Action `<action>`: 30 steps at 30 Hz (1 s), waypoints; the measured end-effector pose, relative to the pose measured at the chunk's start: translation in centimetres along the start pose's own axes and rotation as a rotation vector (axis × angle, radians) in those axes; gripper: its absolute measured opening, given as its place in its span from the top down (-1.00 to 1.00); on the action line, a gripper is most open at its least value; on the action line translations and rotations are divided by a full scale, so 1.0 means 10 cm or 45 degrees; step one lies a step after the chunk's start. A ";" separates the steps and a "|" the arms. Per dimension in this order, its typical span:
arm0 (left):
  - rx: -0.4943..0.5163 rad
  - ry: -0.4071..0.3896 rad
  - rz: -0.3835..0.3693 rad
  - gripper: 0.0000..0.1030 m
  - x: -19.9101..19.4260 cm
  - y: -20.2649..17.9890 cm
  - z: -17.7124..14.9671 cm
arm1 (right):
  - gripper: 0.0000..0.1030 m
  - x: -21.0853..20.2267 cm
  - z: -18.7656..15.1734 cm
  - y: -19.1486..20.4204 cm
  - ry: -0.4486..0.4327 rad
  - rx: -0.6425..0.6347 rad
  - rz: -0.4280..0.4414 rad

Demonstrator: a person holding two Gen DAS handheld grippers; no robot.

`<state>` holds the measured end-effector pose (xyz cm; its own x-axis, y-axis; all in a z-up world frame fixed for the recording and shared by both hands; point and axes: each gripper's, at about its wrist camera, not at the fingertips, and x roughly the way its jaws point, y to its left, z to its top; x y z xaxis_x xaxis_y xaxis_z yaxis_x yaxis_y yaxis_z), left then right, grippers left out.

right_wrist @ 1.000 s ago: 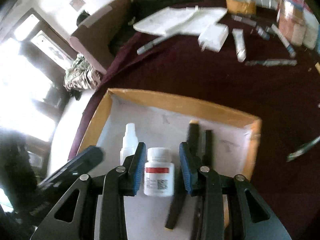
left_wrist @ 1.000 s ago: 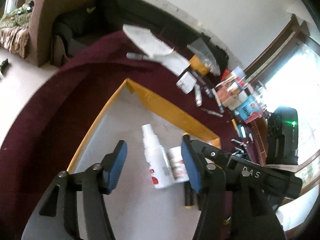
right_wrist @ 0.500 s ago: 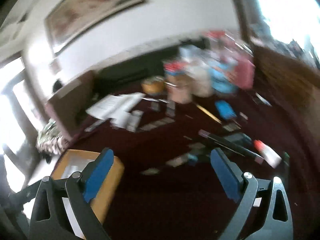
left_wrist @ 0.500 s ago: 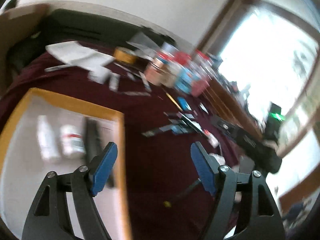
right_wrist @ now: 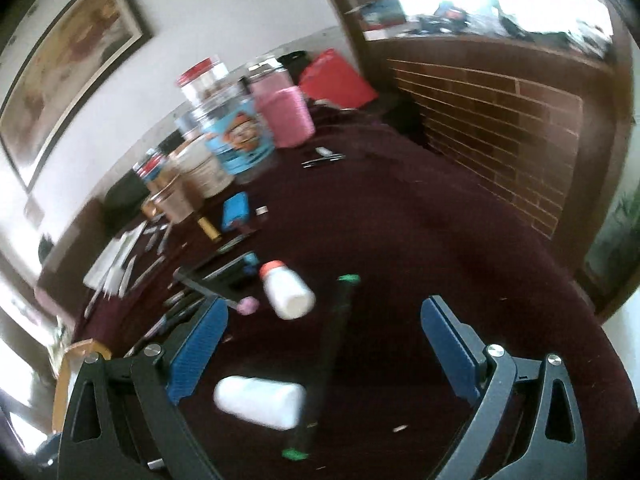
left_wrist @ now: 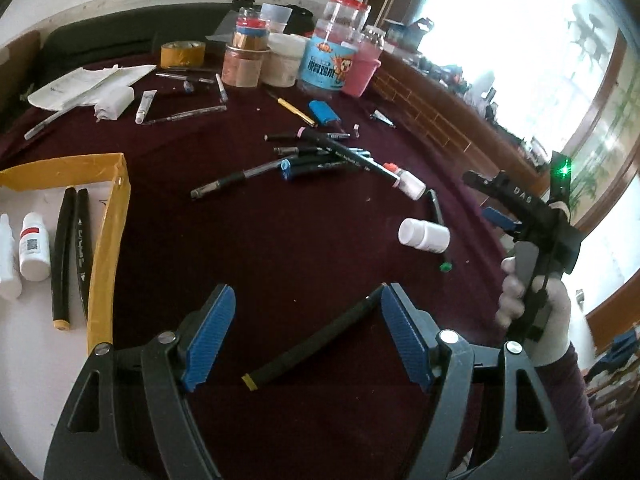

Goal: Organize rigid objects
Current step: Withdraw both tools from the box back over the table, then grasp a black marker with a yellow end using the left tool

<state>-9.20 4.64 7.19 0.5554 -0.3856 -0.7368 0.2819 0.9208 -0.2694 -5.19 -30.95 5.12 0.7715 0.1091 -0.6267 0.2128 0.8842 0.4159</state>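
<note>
Gaping empty, left gripper (left_wrist: 304, 336) and right gripper (right_wrist: 324, 348) hover; blurred white bottle (right_wrist: 260, 402) unreadable.

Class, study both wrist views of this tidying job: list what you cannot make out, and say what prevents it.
- White bottle, right wrist view: label unreadable, motion blur.
- Tray, left wrist view: its left part cut off by the frame edge, so the full contents are unknown.
- Black marker, left wrist view: its far tip hidden behind the left gripper pad.
- Window, left wrist view: washed out by glare.
</note>
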 end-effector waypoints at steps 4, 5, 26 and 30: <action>0.065 0.029 0.064 -0.46 0.13 -0.08 -0.04 | -0.85 0.04 -0.05 -0.24 -0.014 0.088 0.037; 0.093 0.044 0.071 -0.46 0.18 -0.11 -0.06 | -0.85 0.08 -0.08 -0.28 -0.011 0.103 0.045; 0.139 0.114 0.171 0.75 0.63 0.08 -0.07 | -0.85 0.25 -0.18 -0.19 0.056 0.056 0.009; 0.152 0.090 0.175 0.58 0.63 0.04 -0.12 | -0.85 0.27 -0.18 -0.21 0.070 0.068 0.008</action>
<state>-6.54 2.61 1.65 0.5400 -0.2478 -0.8043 0.3000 0.9496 -0.0911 -4.63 -31.67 1.34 0.7392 0.1403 -0.6587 0.2412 0.8580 0.4535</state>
